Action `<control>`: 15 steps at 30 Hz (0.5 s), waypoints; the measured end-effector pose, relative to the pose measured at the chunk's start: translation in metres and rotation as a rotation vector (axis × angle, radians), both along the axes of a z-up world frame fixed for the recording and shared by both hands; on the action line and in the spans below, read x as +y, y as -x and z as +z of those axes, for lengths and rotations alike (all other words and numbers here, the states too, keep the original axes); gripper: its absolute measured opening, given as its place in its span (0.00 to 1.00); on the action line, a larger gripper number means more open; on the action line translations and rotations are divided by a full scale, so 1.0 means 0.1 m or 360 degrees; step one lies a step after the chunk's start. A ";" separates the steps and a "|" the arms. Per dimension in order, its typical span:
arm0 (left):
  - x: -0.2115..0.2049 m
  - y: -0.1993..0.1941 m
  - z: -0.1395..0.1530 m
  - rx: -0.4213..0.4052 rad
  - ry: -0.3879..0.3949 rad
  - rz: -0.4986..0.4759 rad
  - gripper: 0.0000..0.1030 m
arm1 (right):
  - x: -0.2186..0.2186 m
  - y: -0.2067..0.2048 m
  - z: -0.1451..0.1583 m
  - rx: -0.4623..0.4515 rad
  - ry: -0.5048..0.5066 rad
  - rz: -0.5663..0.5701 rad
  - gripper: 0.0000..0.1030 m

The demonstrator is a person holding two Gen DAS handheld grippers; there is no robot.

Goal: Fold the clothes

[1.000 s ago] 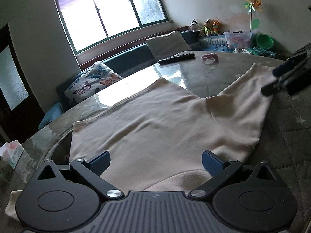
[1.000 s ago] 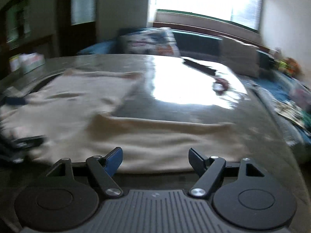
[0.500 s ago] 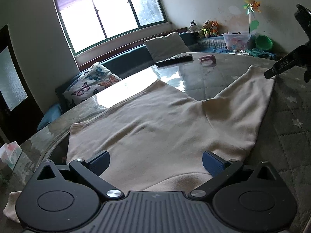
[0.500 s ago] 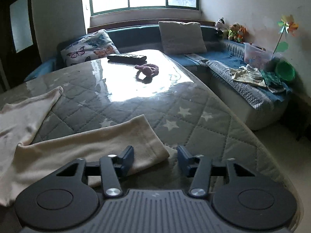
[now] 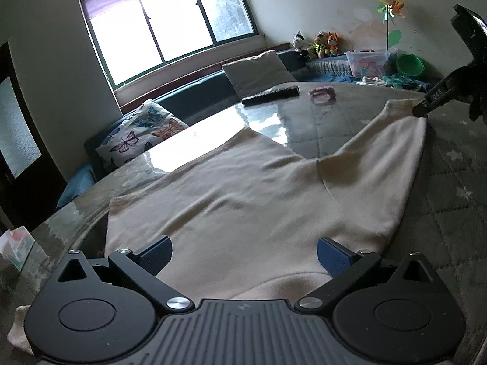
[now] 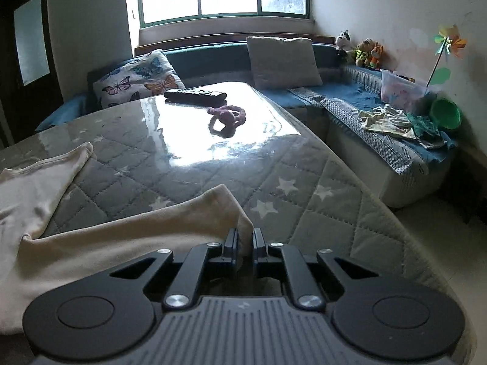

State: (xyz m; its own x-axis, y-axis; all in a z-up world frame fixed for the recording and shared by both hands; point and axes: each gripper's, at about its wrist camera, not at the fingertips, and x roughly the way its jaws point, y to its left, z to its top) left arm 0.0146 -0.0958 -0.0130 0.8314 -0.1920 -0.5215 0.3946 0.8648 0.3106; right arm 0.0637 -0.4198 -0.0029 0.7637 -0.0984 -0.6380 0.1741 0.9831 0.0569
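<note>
A cream long-sleeved top (image 5: 249, 200) lies spread flat on the glass-covered table (image 5: 304, 121). My left gripper (image 5: 243, 252) is open over the top's near edge, one finger at each side of the cloth. My right gripper (image 6: 243, 241) is shut on the cuff end of one sleeve (image 6: 188, 219), low over the table. It shows in the left wrist view (image 5: 421, 111) at the far right, at the sleeve's tip (image 5: 404, 112). The other sleeve (image 6: 51, 170) lies at the left.
A black remote (image 6: 194, 95) and a pink hair tie (image 6: 226, 115) lie at the table's far end. A tissue box (image 5: 16, 245) sits at the left edge. A sofa with cushions (image 6: 283, 59), toys and a plastic bin (image 6: 398, 89) stands beyond.
My right gripper has swung round to the sleeve's end and closed from open onto the cuff. The left gripper has stayed put, open.
</note>
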 end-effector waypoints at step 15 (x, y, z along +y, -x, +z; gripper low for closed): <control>0.10 0.01 0.06 -0.0003 0.0053 0.0038 1.00 | 0.80 0.13 1.19 -0.0382 -0.0124 0.0542 0.08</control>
State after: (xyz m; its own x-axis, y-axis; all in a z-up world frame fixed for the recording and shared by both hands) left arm 0.0131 -0.0855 -0.0074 0.8368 -0.1893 -0.5137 0.3733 0.8837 0.2823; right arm 0.0505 -0.3397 0.1166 0.8721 0.2270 -0.4336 -0.1874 0.9733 0.1327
